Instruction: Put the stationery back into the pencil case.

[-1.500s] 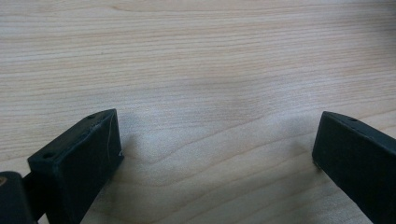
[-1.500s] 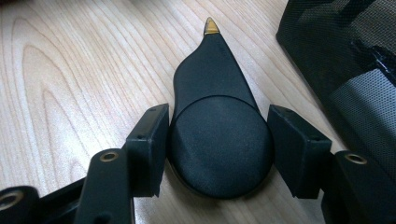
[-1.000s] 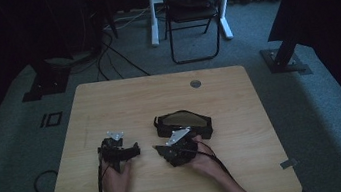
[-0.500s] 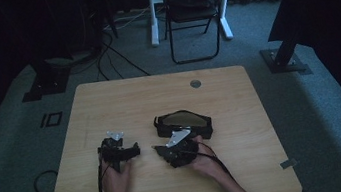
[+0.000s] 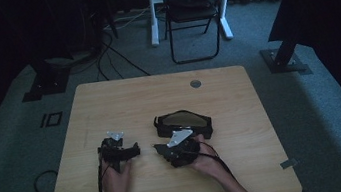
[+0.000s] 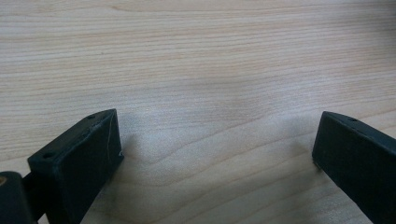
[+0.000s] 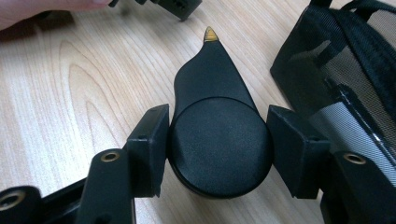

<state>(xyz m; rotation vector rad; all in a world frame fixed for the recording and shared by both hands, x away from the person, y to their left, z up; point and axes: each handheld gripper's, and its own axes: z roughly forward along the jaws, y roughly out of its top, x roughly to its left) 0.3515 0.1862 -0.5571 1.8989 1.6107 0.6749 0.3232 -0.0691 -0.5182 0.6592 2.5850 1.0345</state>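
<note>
One black round-bodied tool (image 7: pixel 217 135) with a gold tip, clamped in the right hand-held gripper (image 7: pixel 217 149); one mesh pouch (image 5: pixel 185 122); left hand-held gripper (image 6: pixel 215 154) released, on one desk (image 5: pixel 239 96); no writing legible.

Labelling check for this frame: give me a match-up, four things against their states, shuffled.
Things:
1. left gripper
2. right gripper
3. black mesh pouch
4. black folding chair

States:
A. lies on the light wooden table, beside the right hand
B. fingers closed on the round black drop-shaped object with a gold tip
C. stands on the carpet beyond the table
D. fingers wide apart over bare wood

Pairs: 1-D, 2-B, 3-A, 4-C
</note>
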